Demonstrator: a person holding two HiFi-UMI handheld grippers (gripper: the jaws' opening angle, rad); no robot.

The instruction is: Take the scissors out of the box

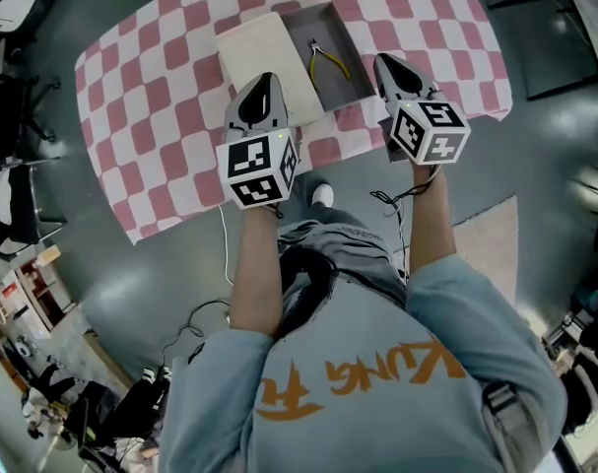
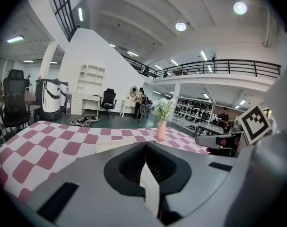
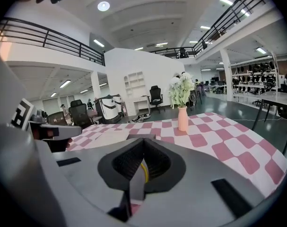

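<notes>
The left gripper point(image 1: 265, 80) and right gripper point(image 1: 387, 63) hover over the checked bench point(image 1: 161, 97), fingers point(image 2: 128, 165) pressed together and empty. The yellow-handled scissors point(image 1: 326, 63) lie in the open box point(image 1: 350, 42) between them.

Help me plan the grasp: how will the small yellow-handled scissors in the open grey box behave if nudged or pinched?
The small yellow-handled scissors look thin and metal, so probably rigid and light. Lying flat on the smooth floor of the open grey box, they would likely slide rather than roll. Pinching one handle might let the blades pivot open.
</notes>
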